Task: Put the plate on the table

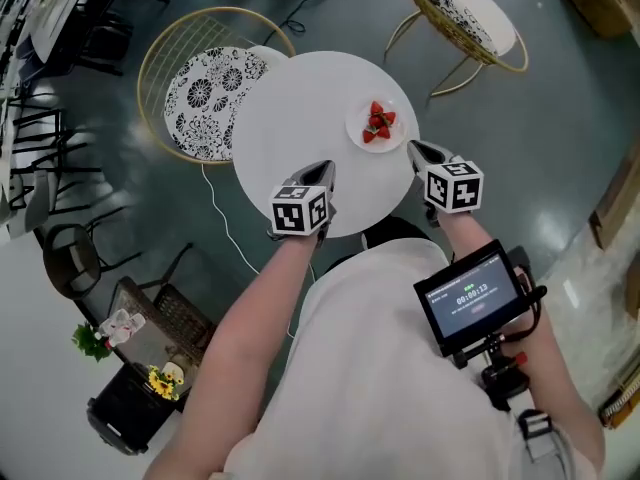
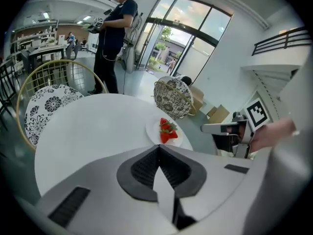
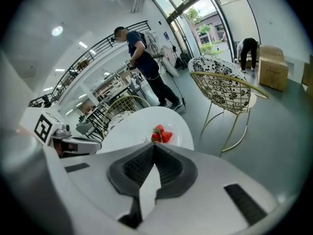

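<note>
While both are held over the near side of the tabletop, the left gripper [image 2: 158, 148] has its grey ribbed jaws pressed together with nothing between them, and the right gripper [image 3: 154, 146] likewise has its jaws closed tip to tip on nothing. From the head view, the left gripper's tip hangs above the near edge of the round white table [image 1: 285, 118], well apart from the small round white plate [image 1: 393, 140]. The right gripper's tip comes just beside that plate's near right rim; whether it touches cannot be told. The plate lies flat on the table's right part, close to the edge, and carries a few red strawberries [image 1: 379, 123]. Behind the table on the left stands a gold wire chair with a black-and-white patterned cushion [image 1: 205, 93], and a second chair of the same kind [image 1: 465, 8] stands farther right. A small black screen [image 1: 472, 296] is mounted at the person's right forearm. Across the room, another person in dark clothes [image 2: 115, 33] stands beside the first chair.
</note>
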Tool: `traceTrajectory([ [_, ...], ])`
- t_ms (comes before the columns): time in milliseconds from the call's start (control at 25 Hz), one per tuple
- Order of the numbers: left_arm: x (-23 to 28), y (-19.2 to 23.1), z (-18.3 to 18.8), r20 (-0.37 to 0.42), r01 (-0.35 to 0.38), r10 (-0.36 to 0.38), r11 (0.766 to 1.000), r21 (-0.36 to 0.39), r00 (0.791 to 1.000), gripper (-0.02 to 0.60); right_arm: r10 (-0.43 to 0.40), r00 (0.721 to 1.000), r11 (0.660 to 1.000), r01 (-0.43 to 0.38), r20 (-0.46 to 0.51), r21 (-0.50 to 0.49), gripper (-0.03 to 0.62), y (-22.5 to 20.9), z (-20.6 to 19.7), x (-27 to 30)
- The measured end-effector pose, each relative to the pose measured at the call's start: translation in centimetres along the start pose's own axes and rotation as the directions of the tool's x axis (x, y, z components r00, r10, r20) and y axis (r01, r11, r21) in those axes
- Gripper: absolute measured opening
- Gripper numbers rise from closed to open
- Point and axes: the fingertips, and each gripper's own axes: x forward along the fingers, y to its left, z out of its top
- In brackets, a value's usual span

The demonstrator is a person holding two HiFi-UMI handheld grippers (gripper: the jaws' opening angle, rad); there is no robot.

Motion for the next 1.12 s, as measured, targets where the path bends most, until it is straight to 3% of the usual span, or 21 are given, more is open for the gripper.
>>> traceTrajectory([
  [200,-4.4,-3.5,-1.2,0.123,0.087,-0.084,0.996,-0.014,0.989,0.005,0.112,0.992,0.994,-0.111,0.050,-0.019,0.005,3.5,-0.6,-4.2],
  [440,-9.7,-6.6,-3.7,0.246,0.171,-0.157,0.985,-0.036,0.956,0.005,0.206,0.975,0.973,-0.195,0.082,-0.123,0.005,7.6,-1.9,-9.2],
  [760,-15.4,-10.5,-7.7,0.321,0.190,-0.179,0.982,-0.004,0.930,0.006,0.271,0.956,0.944,-0.242,0.110,-0.225,0.005,12.6,-5.0,-15.5],
  [1120,-16.3,-11.3,-7.8,0.379,0.172,-0.172,0.985,0.036,0.909,0.005,0.317,0.940,0.922,-0.276,0.122,-0.270,0.005,13.8,-6.1,-15.9],
])
